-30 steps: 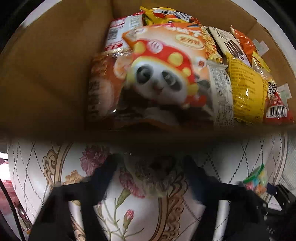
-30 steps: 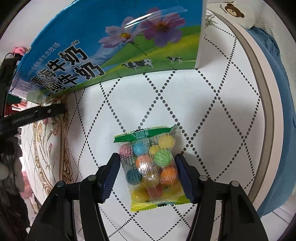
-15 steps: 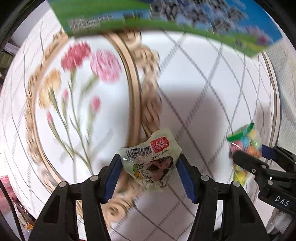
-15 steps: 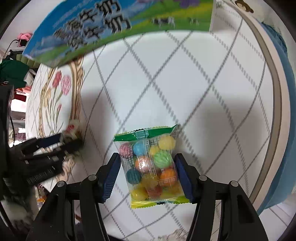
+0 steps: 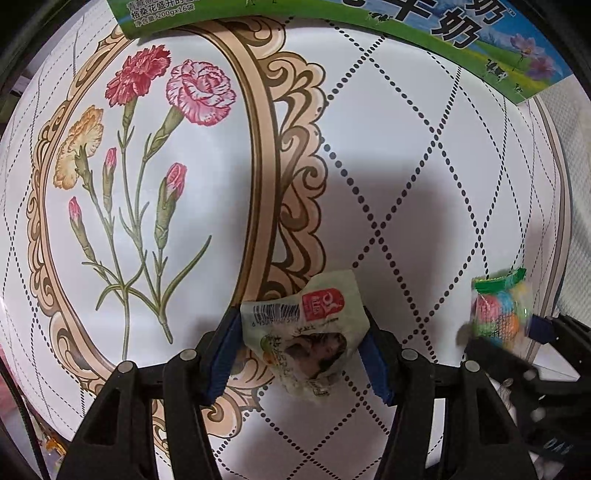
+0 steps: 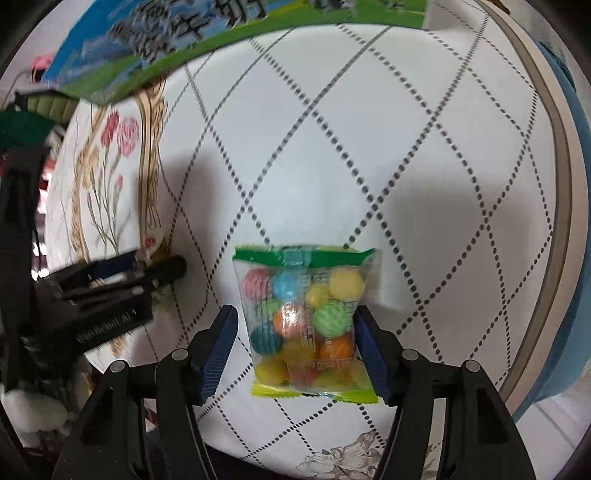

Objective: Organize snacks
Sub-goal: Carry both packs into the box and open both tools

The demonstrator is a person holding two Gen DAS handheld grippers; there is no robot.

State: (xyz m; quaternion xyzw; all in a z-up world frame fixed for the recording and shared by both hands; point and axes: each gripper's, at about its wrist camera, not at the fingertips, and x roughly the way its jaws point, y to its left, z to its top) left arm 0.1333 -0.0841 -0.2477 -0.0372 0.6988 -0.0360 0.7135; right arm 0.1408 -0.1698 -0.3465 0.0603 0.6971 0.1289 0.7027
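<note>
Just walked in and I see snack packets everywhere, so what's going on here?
A person is sorting snacks with two handheld grippers. The left gripper grips a crumpled pale green snack packet, and the right gripper grips a clear bag of colourful candy balls. Both packets are held over the floral tablecloth, short of the milk carton box at the far edge. Neither packet has been put away yet.

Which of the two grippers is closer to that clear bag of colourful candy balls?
Right. The right gripper holds the clear bag of colourful candy balls between its fingers; the left gripper, beside it, grips a pale green crumpled snack packet.
</note>
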